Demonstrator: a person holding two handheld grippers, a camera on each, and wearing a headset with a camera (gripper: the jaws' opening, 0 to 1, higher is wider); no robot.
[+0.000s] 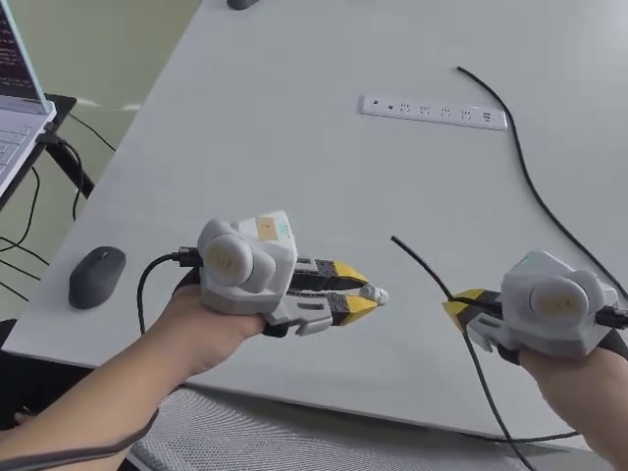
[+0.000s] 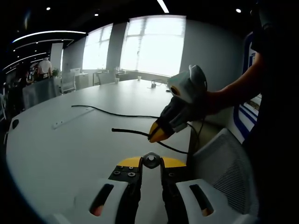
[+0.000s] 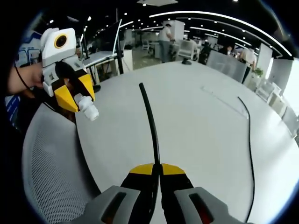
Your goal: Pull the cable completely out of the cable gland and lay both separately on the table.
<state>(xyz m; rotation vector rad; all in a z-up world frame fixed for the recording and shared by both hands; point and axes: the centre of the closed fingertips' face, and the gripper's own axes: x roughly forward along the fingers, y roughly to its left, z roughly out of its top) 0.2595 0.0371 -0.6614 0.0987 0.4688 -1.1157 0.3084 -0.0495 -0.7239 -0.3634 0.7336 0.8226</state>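
Note:
My left gripper (image 1: 371,297) is shut on a small white cable gland (image 1: 378,293), held above the table's near edge; in the left gripper view the gland (image 2: 151,161) sits between the yellow jaw tips. To its right, my right gripper (image 1: 453,307) is shut on a thin black cable (image 1: 420,263). The cable's free end points up and left, apart from the gland. Its other part hangs down past the table edge. In the right gripper view the cable (image 3: 150,121) runs straight out from the shut jaws, and the left gripper (image 3: 80,100) holds the gland (image 3: 88,107) at the left.
A white power strip (image 1: 432,111) lies at the far side of the white table (image 1: 294,147), with a second black cord (image 1: 535,186) running from it to the right. A dark mouse (image 1: 96,276) rests near the left edge. A laptop (image 1: 15,108) stands beyond it. A mesh chair (image 1: 245,432) is below.

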